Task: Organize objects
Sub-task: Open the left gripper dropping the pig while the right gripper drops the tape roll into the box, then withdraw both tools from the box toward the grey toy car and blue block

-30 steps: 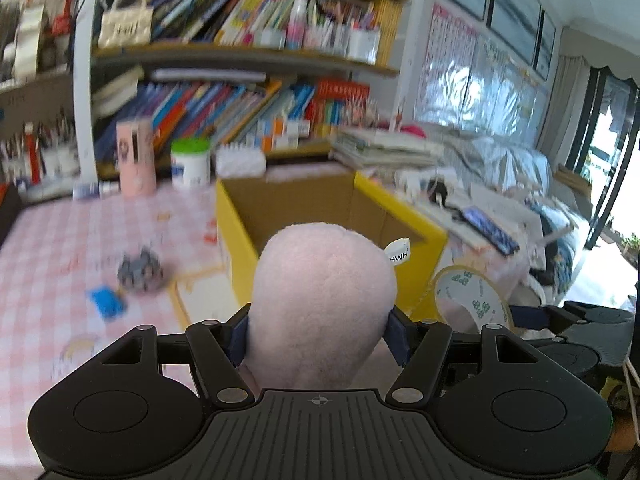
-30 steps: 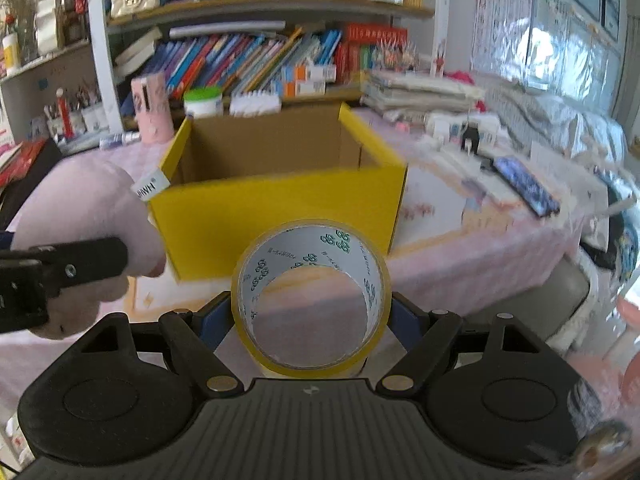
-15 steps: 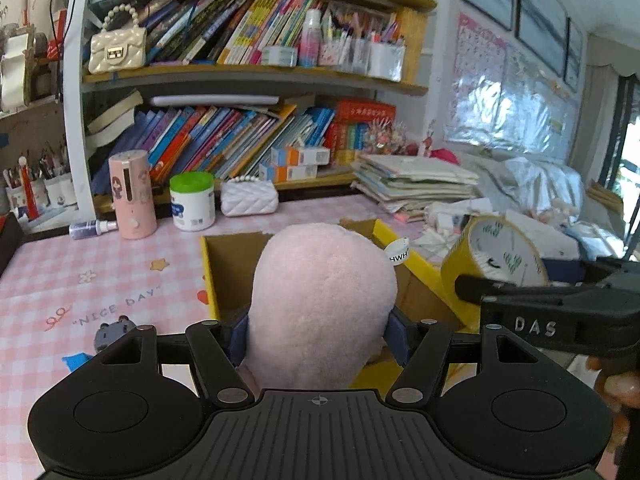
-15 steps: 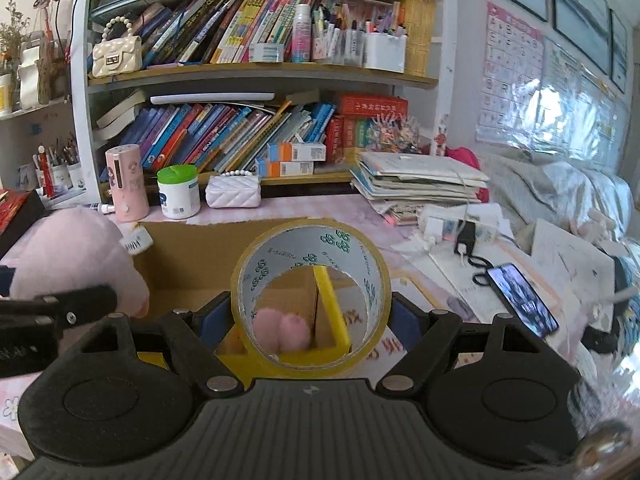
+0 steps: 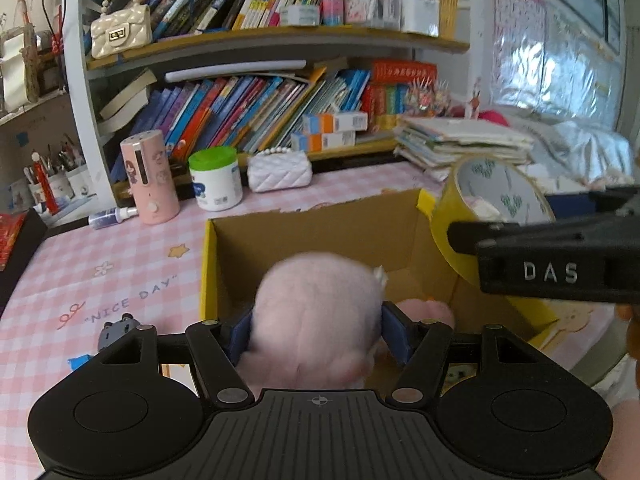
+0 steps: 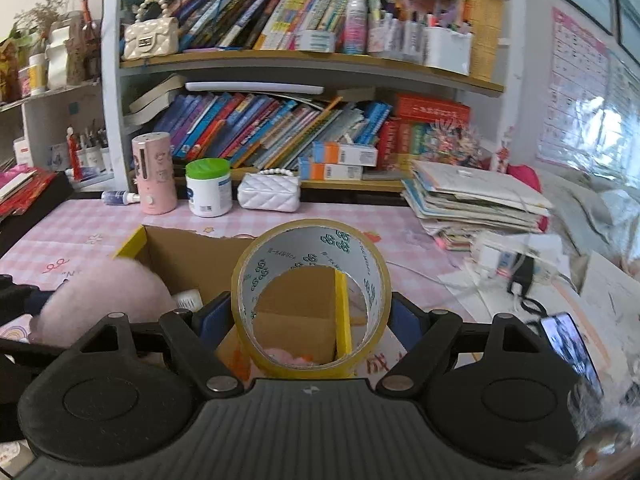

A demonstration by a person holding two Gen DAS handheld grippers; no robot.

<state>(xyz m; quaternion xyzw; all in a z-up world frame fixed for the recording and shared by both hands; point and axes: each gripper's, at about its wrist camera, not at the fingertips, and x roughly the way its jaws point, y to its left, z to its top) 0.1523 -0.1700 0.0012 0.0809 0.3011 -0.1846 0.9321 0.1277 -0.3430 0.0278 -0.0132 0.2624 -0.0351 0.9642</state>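
Observation:
My left gripper (image 5: 316, 330) is shut on a pink plush toy (image 5: 316, 316) and holds it over the open yellow cardboard box (image 5: 208, 264); the toy looks blurred. The plush also shows at the left of the right wrist view (image 6: 108, 300). My right gripper (image 6: 310, 316) is shut on a roll of yellow tape (image 6: 310, 296) above the box's right wall (image 6: 342, 312). The tape roll (image 5: 492, 200) and the right gripper's finger appear at the right of the left wrist view. Something pink lies on the box floor (image 6: 288, 356).
On the pink checked tablecloth (image 5: 100, 264) stand a pink bottle (image 5: 150, 178), a green-lidded jar (image 5: 216, 178) and a white quilted purse (image 5: 280, 170) before the bookshelf. A small grey toy (image 5: 118, 330) lies left of the box. A paper stack (image 6: 472, 200) and a phone (image 6: 568, 344) lie right.
Both grippers have moved forward over the box. The plush has dropped lower between the left fingers, toward the box's inside. The tape roll now hangs over the box's right wall.

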